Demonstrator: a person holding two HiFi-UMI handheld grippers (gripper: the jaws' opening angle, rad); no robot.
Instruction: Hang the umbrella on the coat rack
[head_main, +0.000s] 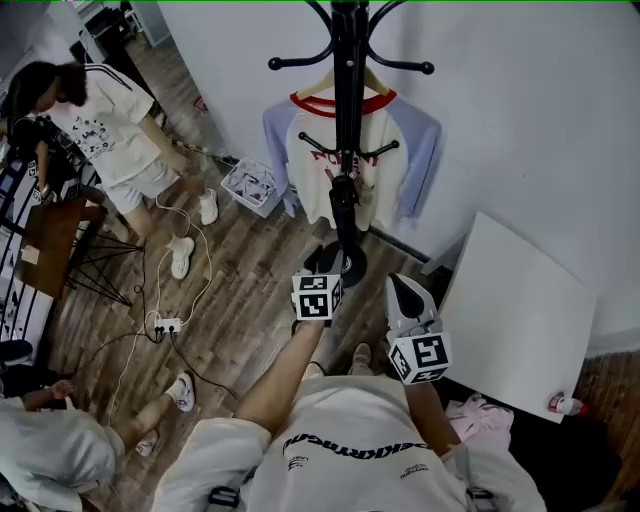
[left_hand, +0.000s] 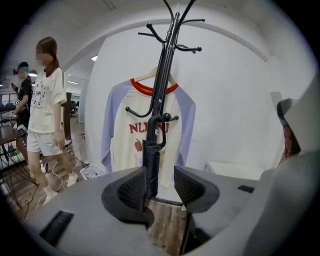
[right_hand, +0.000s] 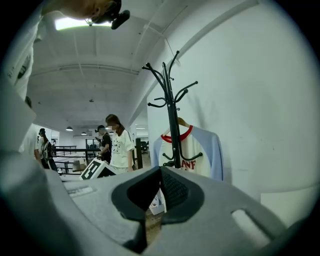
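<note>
Umbrella (left_hand: 151, 160), folded and black, hangs by its crook handle from a low hook of the coat rack (left_hand: 165, 75). It is straight ahead of the left hand-held gripper (left_hand: 161, 181), whose jaws stand apart, released, gripping nothing. The right hand-held gripper (right_hand: 159, 189), off to that one's right, is clenched on nothing.

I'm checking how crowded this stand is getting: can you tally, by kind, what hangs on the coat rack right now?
folded black umbrella: 1
raglan shirt: 1
clothes hanger: 1
Total: 3
</note>
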